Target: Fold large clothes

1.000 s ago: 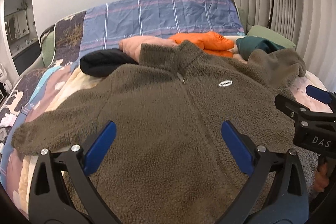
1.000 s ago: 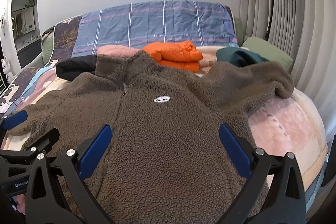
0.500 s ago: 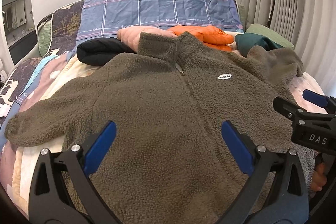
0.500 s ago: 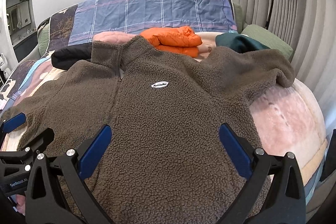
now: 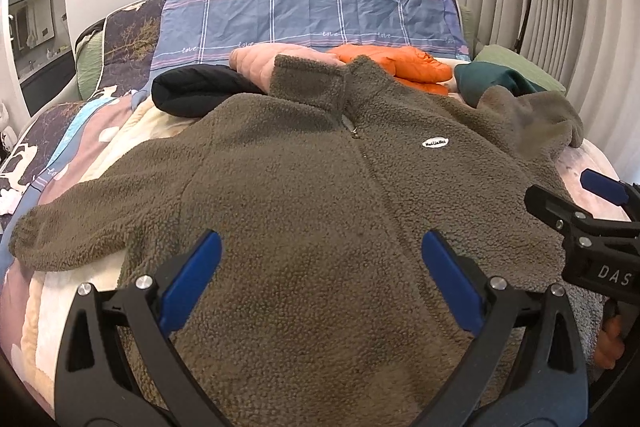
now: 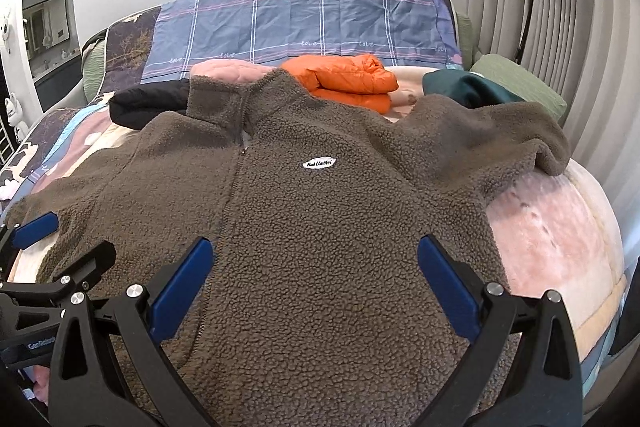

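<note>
1. Both views have drawn back slightly; the fleece lies spread front-up on the bed, ready for folding.
2. Left tool and right tool hover over its hem, jaws apart, gripping nothing.

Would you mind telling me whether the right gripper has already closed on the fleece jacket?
No, the right gripper has its jaws spread wide above the fleece jacket, with nothing held between them.

Both claws agape, side by side
</note>
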